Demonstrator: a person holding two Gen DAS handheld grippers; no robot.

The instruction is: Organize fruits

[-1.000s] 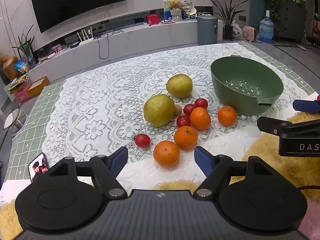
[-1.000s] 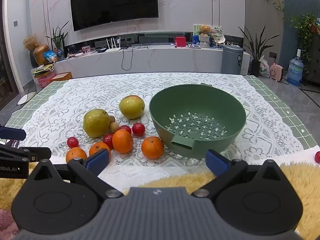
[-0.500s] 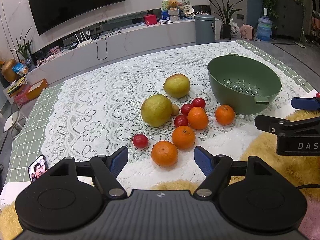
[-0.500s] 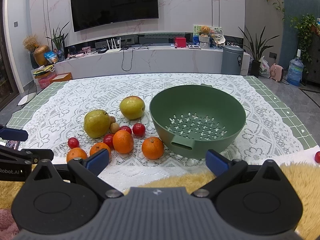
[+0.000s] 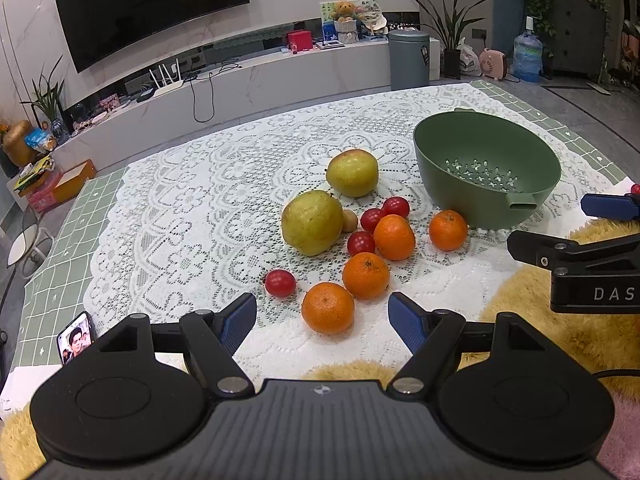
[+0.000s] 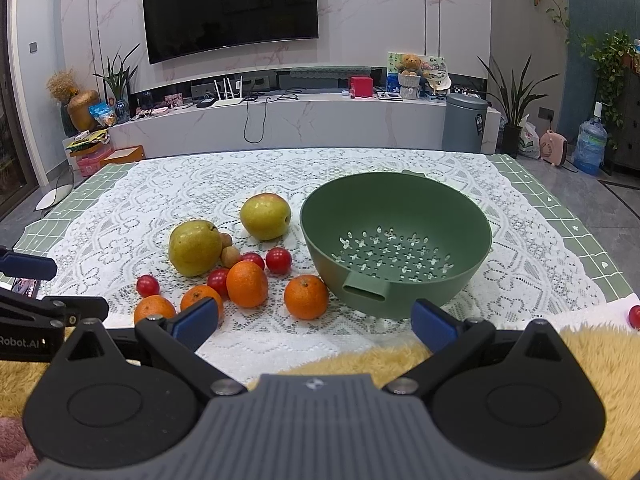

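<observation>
Fruits (image 5: pixel 366 240) clustered beside colander (image 5: pixel 486 152), lace (image 5: pixel 192 208) bare left

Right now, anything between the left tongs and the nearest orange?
No. In the left wrist view, only bare lace tablecloth separates the open left tongs from the nearest orange, which sits just ahead of the tips.

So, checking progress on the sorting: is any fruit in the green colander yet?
No, the green colander shows only its bare perforated bottom, and the oranges lie outside it on the lace cloth.
</observation>
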